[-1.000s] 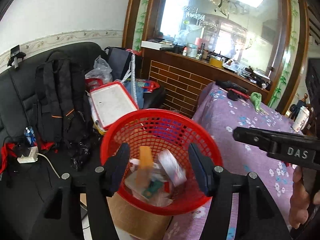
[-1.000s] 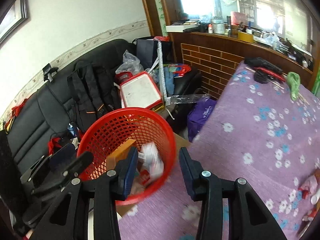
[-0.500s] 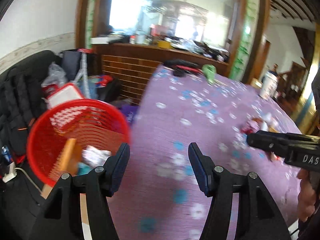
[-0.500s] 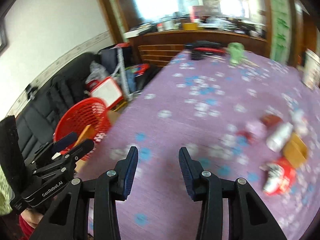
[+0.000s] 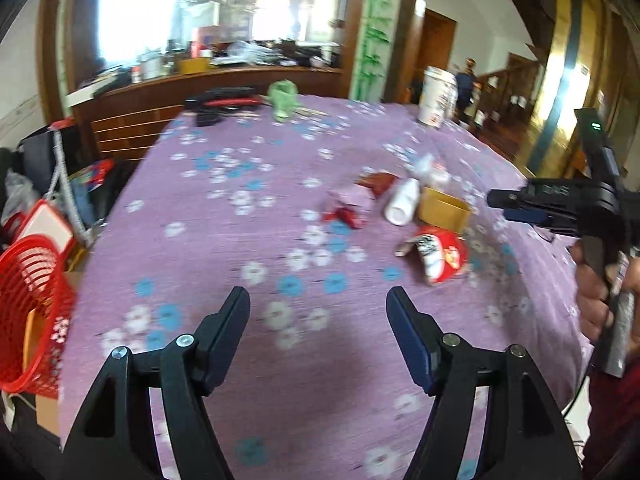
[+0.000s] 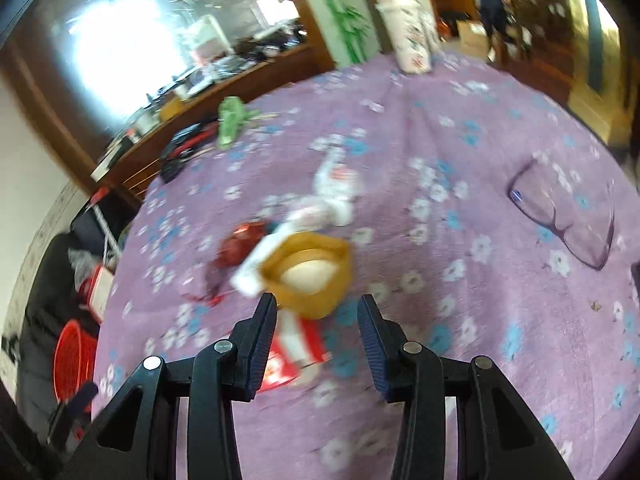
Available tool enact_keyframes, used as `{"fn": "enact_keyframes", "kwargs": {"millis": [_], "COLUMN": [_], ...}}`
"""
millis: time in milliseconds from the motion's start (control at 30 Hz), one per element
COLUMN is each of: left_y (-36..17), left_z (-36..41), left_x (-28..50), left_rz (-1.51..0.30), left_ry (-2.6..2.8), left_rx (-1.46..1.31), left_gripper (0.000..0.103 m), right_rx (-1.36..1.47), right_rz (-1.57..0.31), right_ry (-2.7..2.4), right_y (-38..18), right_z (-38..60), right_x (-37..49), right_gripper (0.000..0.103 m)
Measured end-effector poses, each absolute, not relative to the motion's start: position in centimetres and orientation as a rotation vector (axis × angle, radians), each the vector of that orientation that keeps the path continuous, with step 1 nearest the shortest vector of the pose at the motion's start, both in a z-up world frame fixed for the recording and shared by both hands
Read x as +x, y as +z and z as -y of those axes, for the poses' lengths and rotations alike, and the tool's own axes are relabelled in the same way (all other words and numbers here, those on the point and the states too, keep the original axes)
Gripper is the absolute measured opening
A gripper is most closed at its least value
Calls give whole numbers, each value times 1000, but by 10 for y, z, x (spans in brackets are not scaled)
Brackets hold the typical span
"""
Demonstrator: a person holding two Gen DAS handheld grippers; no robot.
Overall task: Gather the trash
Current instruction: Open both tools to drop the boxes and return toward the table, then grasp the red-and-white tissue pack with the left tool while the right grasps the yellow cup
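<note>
Several pieces of trash lie on the purple flowered tablecloth (image 5: 240, 240): a small yellow box (image 5: 442, 208), a white bottle (image 5: 402, 202), a red-and-white wrapper (image 5: 438, 254) and a red wrapper (image 5: 344, 216). My left gripper (image 5: 318, 300) hovers short of the pile with its jaws opening and nothing between them. My right gripper (image 6: 316, 308) points down at the yellow box (image 6: 308, 272), jaws closing but open, fingertips just short of it; the red-and-white wrapper (image 6: 292, 356) lies under them. The red basket (image 5: 28, 304) stands off the table's left edge.
A pair of glasses (image 6: 568, 216) lies on the cloth to the right. A green bag (image 5: 282, 98), a black-and-red tool (image 5: 224, 98) and a white tub (image 5: 438, 96) stand at the far edge. A person (image 5: 466, 76) stands in the back room.
Both grippers have swung from above the red basket rightward over the table to the trash pile. The left jaws stand wider; the right jaws are slightly narrower.
</note>
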State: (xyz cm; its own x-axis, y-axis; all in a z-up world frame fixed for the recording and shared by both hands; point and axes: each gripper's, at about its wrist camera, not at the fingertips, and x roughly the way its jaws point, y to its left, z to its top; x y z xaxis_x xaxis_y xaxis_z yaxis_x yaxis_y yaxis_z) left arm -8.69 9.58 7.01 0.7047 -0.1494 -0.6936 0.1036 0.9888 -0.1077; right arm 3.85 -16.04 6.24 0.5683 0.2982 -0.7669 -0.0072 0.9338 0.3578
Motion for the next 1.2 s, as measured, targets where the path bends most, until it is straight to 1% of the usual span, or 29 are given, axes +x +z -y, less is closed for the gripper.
{"fn": "enact_keyframes", "kwargs": {"millis": [267, 300, 367, 467, 500, 533, 667, 900, 1033, 1067, 1133, 1167, 1200], "left_y": [68, 67, 63, 57, 55, 53, 49, 28, 24, 23, 21, 17, 15], "left_z": [-56, -52, -46, -40, -37, -35, -24, 1, 14, 16, 20, 22, 23], "left_x": [-54, -49, -42, -31, -28, -25, -16, 0, 8, 10, 15, 18, 20], "left_rz": [-842, -853, -871, -904, -915, -924, -936, -1017, -1008, -1003, -1006, -1015, -1021], "left_ry": [-203, -208, -218, -242, -250, -255, -275, -306, -309, -309, -300, -300, -300], "left_rx": [-66, -69, -85, -112, -117, -120, -132, -142, -170, -174, -182, -192, -200], "left_gripper": [70, 70, 70, 70, 70, 70, 71, 71, 71, 70, 56, 41, 35], "right_rx": [397, 387, 386, 377, 376, 370, 347, 364, 383, 382, 389, 392, 392], "right_rz": [-1025, -1031, -1046, -1061, -1060, -1054, -991, -902, -879, -875, -868, -865, -861], "right_ry": [193, 189, 186, 183, 183, 178, 178, 190, 202, 202, 205, 209, 208], "right_y": [31, 28, 23, 15, 14, 14, 25, 47, 53, 53, 54, 55, 55], "right_z": [165, 163, 160, 161, 163, 165, 177, 200, 211, 213, 217, 219, 220], "right_x": [79, 81, 86, 89, 89, 88, 74, 36, 21, 18, 12, 9, 6], "right_gripper": [40, 38, 32, 19, 9, 4, 2, 2, 2, 2, 2, 2, 2]}}
